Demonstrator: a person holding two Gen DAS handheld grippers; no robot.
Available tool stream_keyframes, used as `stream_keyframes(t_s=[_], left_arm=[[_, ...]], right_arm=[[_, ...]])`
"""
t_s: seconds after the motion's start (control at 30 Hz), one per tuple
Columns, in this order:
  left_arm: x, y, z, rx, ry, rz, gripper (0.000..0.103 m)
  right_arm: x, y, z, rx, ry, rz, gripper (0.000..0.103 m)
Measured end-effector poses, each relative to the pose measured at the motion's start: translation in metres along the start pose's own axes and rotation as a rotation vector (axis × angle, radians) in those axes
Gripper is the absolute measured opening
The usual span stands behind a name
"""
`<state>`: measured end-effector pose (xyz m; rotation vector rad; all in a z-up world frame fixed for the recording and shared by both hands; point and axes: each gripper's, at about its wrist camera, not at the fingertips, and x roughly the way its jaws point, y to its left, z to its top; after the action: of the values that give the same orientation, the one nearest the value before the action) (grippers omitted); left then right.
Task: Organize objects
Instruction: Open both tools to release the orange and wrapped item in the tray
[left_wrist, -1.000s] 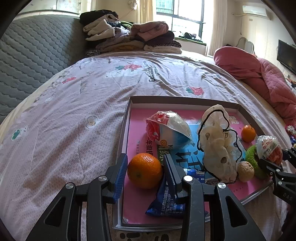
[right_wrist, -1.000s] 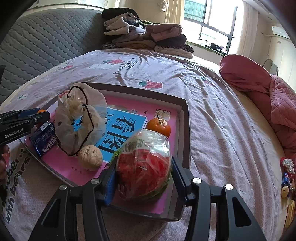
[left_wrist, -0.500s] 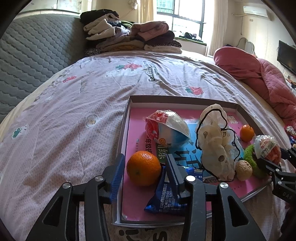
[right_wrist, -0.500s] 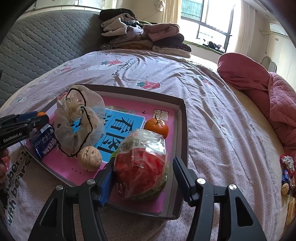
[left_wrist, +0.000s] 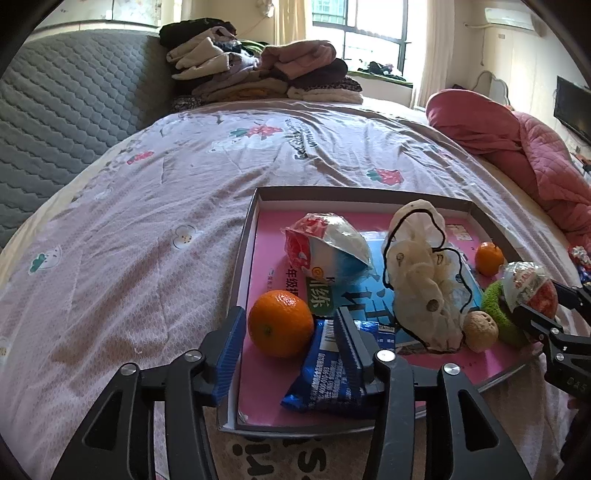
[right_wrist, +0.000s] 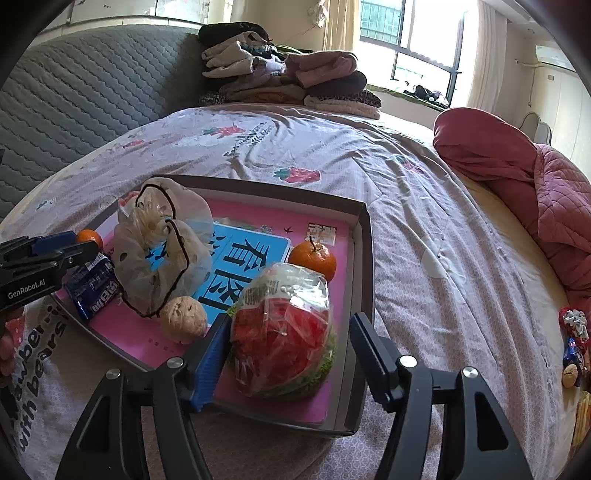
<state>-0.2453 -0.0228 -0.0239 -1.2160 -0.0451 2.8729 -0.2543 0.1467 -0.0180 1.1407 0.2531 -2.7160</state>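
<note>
A grey-rimmed tray (left_wrist: 245, 254) with a pink and blue mat lies on the bed. My left gripper (left_wrist: 289, 328) is at the tray's near left corner, its jaws opening. An orange (left_wrist: 280, 323) rests on the mat between the pads with a gap on each side. A blue snack packet (left_wrist: 325, 373) lies under the right finger. My right gripper (right_wrist: 290, 328) is at the tray's near right corner, jaws opening around a plastic-wrapped red bundle (right_wrist: 284, 332) on a green base; the right pad stands clear of it. The left gripper (right_wrist: 44, 254) also shows in the right wrist view.
The tray also holds a red, white and blue snack bag (left_wrist: 328, 247), a clear bag with a black cord (left_wrist: 421, 273), a walnut (left_wrist: 480, 330) and a small orange (left_wrist: 488, 258). Folded clothes (left_wrist: 258, 74) and a pink quilt (left_wrist: 517, 147) lie on the bed. Small trinkets (right_wrist: 572, 343) lie at the right edge.
Both grippers' jaws have spread wider. The left pads have come off the orange and the right pads off the red bundle; both things stay on the tray.
</note>
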Motion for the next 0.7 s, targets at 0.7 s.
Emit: stream_keyframes(t_s=[0.7], left_arm=[[-0.031, -0.002, 0.001, -0.009, -0.05, -0.005, 0.066]], right_arm=[[-0.022, -0.002, 0.006, 0.015, -0.075, 0.002, 0.067]])
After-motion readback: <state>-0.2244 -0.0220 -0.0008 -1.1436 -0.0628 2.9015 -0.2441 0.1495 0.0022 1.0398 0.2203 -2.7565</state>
